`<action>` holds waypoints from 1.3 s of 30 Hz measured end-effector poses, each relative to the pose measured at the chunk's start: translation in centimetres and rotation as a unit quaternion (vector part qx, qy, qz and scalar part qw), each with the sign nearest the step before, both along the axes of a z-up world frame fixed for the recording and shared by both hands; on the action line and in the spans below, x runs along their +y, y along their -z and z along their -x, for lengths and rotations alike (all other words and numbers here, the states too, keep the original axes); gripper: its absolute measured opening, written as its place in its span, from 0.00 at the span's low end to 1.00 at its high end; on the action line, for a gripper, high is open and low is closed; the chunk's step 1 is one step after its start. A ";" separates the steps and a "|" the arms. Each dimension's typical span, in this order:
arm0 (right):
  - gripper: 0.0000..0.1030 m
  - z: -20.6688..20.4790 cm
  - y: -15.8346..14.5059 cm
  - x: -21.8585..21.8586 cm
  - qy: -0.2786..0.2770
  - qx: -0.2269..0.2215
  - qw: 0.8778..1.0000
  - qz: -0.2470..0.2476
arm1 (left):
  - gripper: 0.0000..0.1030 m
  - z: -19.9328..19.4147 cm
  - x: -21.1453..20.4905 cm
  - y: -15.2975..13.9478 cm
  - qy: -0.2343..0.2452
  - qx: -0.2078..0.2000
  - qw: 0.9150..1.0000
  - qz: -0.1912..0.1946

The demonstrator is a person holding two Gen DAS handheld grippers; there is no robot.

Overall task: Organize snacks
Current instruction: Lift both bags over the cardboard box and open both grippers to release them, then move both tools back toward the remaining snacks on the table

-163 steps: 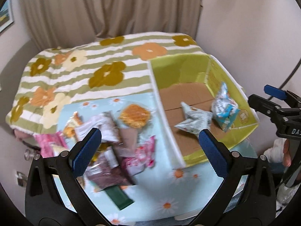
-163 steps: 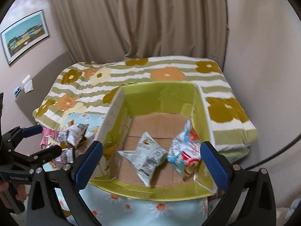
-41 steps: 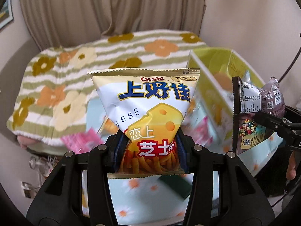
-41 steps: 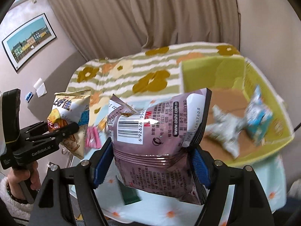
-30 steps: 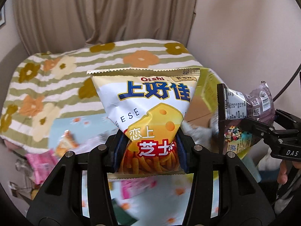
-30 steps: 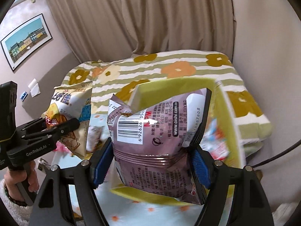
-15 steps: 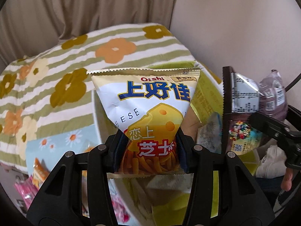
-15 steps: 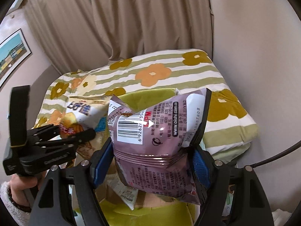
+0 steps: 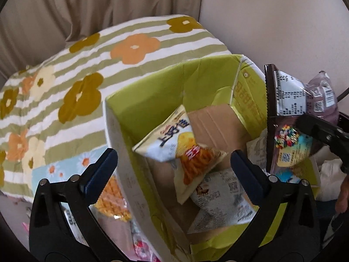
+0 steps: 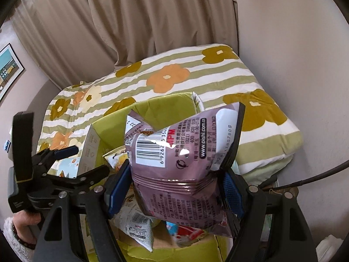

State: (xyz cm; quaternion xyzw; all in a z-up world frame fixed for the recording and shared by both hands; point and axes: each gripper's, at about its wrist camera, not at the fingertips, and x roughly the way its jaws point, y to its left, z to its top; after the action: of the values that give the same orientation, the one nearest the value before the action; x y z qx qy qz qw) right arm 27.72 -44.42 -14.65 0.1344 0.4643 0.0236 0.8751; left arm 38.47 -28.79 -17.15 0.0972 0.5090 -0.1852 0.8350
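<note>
Striped flowery bed (image 10: 250,83) lay behind. Right tongs (image 10: 174,191) squeezed the puffy purple foil snack bag (image 10: 183,152), mid-frame over the green cardboard box (image 9: 157,91); light, crinkly, best pinched mid-bag. Left tongs (image 9: 173,166) gaped wide.

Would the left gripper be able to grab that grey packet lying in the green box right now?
Probably yes: the left gripper is open above the box, though the cheese snack bag lies partly over the grey packet.

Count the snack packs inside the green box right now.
3 visible: yellow cheese-stick bag dropping in at centre, grey-white pack beneath it, blue-red pack under the right gripper's purple bag. Others may be hidden.
</note>
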 end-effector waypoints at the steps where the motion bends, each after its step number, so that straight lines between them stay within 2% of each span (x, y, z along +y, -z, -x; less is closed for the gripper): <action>1: 0.71 0.0 0.1 0.1 0.000 0.002 1.000 0.002 | 1.00 0.2 0.3 0.1 -0.002 0.003 1.000 0.001; 6: 0.71 -0.6 0.4 0.6 -0.008 0.010 1.000 0.002 | 1.00 1.1 1.7 0.3 -0.011 0.018 1.000 0.018; 14: 0.73 -3.0 0.4 2.7 -0.046 0.006 0.999 0.018 | 1.00 2.3 2.0 0.0 -0.010 0.002 1.000 -0.006; 15: 0.75 -3.3 0.6 3.0 -0.050 0.006 0.999 0.016 | 1.00 2.4 2.0 -0.1 -0.011 0.002 1.000 -0.006; 19: 0.97 -3.4 0.8 3.4 -0.039 -0.023 0.999 0.015 | 0.99 2.8 2.3 -0.4 -0.015 -0.010 1.000 -0.022; 20: 0.99 -3.1 0.8 3.5 -0.035 -0.031 0.999 0.019 | 1.00 2.9 2.4 -0.5 -0.016 -0.013 0.999 -0.026; 27: 0.99 -1.3 0.6 4.2 -0.055 -0.025 0.997 0.046 | 1.00 4.0 3.4 -0.9 -0.028 -0.010 0.999 -0.019; 31: 0.99 -0.2 -0.4 4.3 -0.059 -0.032 0.997 0.043 | 1.00 5.0 3.7 -1.7 -0.033 -0.018 0.999 -0.019; 35: 0.99 1.1 -2.3 4.4 -0.063 -0.035 0.996 0.046 | 1.00 6.6 4.1 -3.7 -0.045 -0.043 0.998 -0.017; 39: 0.99 3.0 -4.5 5.0 -0.075 -0.059 0.995 0.043 | 1.00 8.9 5.3 -6.2 -0.065 -0.074 0.995 -0.015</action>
State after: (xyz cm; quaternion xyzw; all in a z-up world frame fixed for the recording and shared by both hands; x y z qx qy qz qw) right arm 24.77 -39.47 -10.19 0.0598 0.4216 0.0766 0.9016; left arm 29.53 -23.50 -10.99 0.0903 0.4538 -0.1155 0.8790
